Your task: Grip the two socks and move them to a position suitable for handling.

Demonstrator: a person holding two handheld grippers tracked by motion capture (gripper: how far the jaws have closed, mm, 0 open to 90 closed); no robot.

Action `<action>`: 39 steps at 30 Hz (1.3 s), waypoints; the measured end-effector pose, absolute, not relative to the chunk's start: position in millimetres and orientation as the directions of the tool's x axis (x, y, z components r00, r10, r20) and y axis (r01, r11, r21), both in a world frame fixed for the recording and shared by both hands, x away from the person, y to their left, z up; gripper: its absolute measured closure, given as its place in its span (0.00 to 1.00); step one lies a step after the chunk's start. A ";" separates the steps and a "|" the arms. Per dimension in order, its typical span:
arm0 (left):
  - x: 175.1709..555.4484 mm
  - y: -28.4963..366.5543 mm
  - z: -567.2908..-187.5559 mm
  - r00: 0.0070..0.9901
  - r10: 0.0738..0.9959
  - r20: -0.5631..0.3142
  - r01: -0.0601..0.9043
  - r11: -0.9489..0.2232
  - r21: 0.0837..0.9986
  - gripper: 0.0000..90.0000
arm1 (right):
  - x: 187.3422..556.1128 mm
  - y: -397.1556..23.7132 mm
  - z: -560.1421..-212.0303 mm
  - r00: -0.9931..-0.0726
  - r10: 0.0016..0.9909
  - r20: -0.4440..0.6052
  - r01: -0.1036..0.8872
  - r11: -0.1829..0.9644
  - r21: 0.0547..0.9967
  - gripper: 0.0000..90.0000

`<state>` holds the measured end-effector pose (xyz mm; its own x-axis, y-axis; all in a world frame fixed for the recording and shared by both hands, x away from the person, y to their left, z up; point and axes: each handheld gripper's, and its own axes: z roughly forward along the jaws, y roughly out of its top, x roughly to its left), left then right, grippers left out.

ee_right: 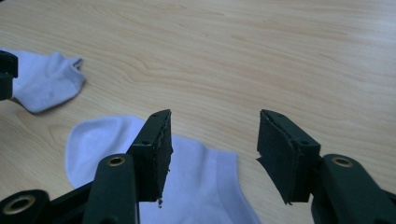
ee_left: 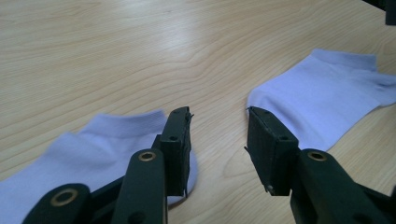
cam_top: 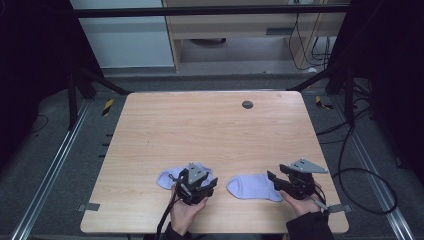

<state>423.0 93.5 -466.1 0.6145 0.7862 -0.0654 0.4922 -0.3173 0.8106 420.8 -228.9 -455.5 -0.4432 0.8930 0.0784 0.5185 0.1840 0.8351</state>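
Note:
Two pale lavender ankle socks lie flat near the front edge of the wooden table [cam_top: 210, 130]. The left sock [cam_top: 167, 178] [ee_left: 107, 144] [ee_right: 46, 79] sits partly under my left gripper [cam_top: 211, 184] [ee_left: 218, 112], which is open above the wood with nothing between its jaws. The right sock [cam_top: 252, 187] [ee_left: 327, 98] [ee_right: 201, 182] lies just left of my right gripper [cam_top: 274, 181] [ee_right: 215, 114]. That gripper hangs open over the sock's right end without touching it. A strip of bare table separates the socks.
A round grey grommet [cam_top: 247, 104] is set in the table near its far edge. Metal floor rails [cam_top: 55, 170] run along both sides of the table, and black cables [cam_top: 360, 175] lie on the floor at the right.

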 end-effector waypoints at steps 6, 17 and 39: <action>424.8 75.5 -473.3 0.640 0.766 -0.062 0.489 -0.344 0.802 0.67 | 417.6 -241.3 -467.8 -0.435 0.898 0.069 0.539 0.198 0.819 0.56; 429.3 51.4 -488.1 0.667 0.742 -0.060 0.495 -0.382 0.780 0.72 | 424.5 -250.2 -489.2 -0.424 0.904 0.061 0.598 0.229 0.768 0.63; 427.9 52.4 -486.3 0.698 0.712 -0.073 0.500 -0.413 0.761 0.99 | 413.6 -237.6 -472.5 -0.516 0.851 0.100 0.596 0.273 0.755 0.97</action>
